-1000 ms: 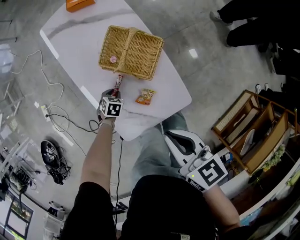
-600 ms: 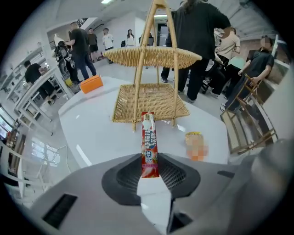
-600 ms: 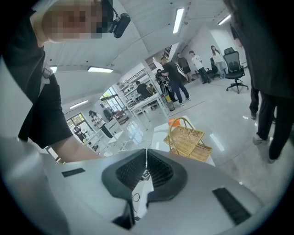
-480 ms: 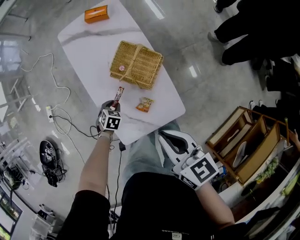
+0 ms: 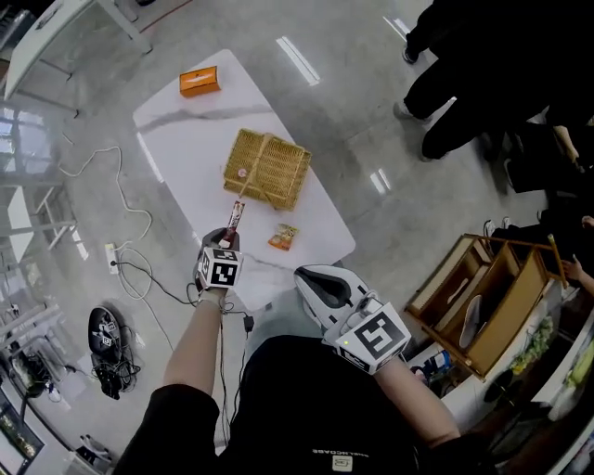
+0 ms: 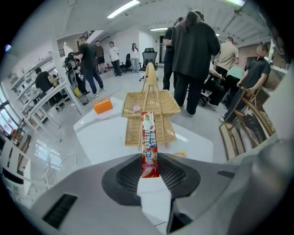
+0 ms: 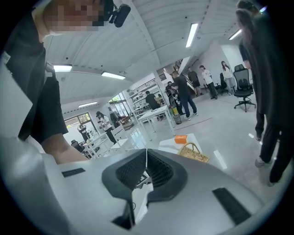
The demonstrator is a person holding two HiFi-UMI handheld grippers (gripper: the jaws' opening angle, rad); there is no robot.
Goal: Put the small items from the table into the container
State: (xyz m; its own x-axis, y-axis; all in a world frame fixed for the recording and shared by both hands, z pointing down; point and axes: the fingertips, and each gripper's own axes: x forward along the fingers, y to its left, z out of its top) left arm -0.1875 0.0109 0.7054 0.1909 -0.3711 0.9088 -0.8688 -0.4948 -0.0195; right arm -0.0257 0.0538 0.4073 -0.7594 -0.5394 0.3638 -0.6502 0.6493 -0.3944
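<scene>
Your left gripper (image 6: 149,170) has its jaws clamped on the candy stick's (image 6: 149,140) near end, so its length points at 12 o'clock toward the basket (image 5: 269,169). Your right gripper (image 7: 146,161) waits with jaws together, apparently empty. A snack packet (image 5: 283,237) lies on the worktop (image 5: 186,121) at the basket's 6 o'clock.

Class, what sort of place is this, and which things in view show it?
Probably an open-plan office or lab: a black office chair, long worktables with people beside them, and ceiling strip lights over a polished floor.
</scene>
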